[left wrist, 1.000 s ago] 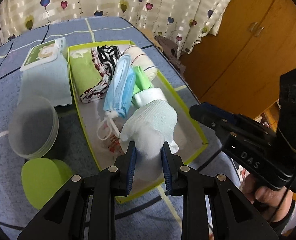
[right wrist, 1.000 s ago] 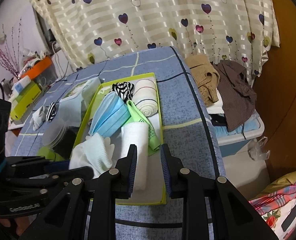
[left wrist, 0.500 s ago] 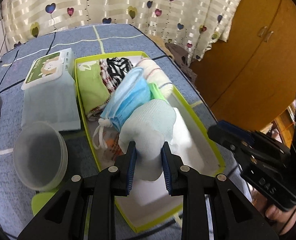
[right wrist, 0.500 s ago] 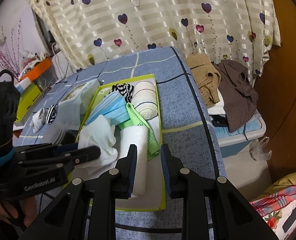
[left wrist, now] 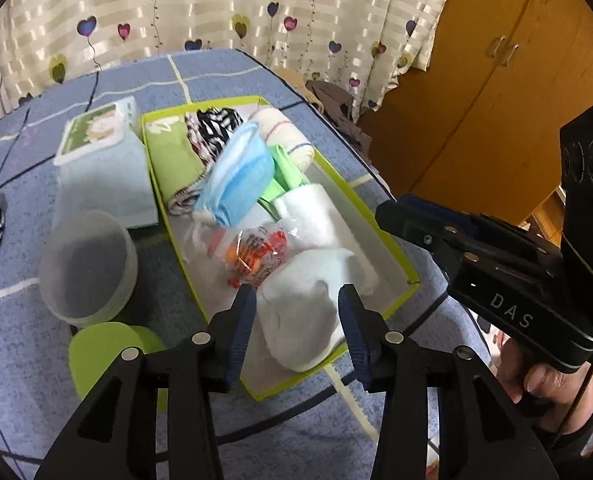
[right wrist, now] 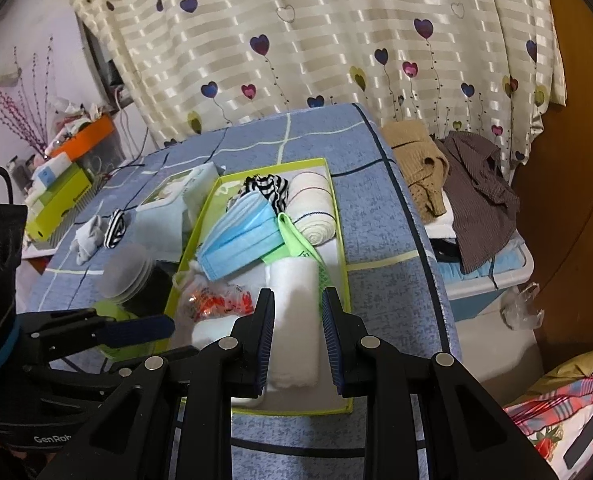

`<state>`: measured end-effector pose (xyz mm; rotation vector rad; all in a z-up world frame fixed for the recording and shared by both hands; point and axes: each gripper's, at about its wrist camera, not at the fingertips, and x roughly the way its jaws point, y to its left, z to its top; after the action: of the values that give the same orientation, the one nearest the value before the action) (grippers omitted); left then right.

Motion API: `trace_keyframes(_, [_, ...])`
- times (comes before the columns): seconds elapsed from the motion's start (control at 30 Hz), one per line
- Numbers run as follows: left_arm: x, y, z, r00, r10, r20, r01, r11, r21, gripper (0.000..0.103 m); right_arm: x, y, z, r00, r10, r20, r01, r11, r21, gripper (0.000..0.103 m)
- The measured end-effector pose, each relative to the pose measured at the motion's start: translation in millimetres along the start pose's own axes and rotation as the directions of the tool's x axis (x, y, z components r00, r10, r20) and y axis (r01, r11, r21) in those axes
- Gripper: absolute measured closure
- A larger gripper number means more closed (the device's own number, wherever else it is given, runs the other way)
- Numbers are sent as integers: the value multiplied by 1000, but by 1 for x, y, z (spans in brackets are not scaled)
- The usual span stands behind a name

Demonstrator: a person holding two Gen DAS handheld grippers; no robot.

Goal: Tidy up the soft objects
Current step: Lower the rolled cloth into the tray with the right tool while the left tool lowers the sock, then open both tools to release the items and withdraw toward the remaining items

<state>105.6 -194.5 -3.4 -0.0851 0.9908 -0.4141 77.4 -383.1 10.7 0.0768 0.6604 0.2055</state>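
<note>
My left claw (left wrist: 294,322) just let go; the white glove (left wrist: 304,316) lies loose between its jaws, in the green box (left wrist: 392,308).

My right claw (right wrist: 296,336) is part open, holding nothing.

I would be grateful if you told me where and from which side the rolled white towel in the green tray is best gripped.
Grip the rolled white towel across its middle, coming from above: it lies lengthwise in the green tray, its rounded sides exposed there. The right gripper is already lined up over its near end, though its jaws look barely wider than the roll, so open them first.
</note>
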Motion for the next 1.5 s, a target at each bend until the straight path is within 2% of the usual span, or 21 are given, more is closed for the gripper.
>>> trace_keyframes(0.47, [-43,5,-1,994,-1,112,2,1000,-12,59,-26,23,4,999,-4,39,5,999,-35,79])
trace_keyframes(0.6, [-59,9,-4,989,-1,151,4,1000,-18,59,-36,33,5,999,-9,52,11,999,-50,70])
trace_keyframes(0.77, [-72,17,-8,984,19,179,-13,999,-36,59,-43,46,6,998,-7,62,11,997,-72,66])
trace_keyframes(1.03, [-94,40,-19,973,33,230,-16,997,-76,59,-46,74,8,998,14,64,-6,994,-112,65])
trace_keyframes(1.27, [-103,61,-28,969,33,246,-4,993,-114,59,-39,100,9,998,38,47,-31,988,-153,64])
trace_keyframes(1.5, [-112,89,-34,963,66,263,-20,985,-172,59,-29,123,15,998,60,29,-54,982,-182,62])
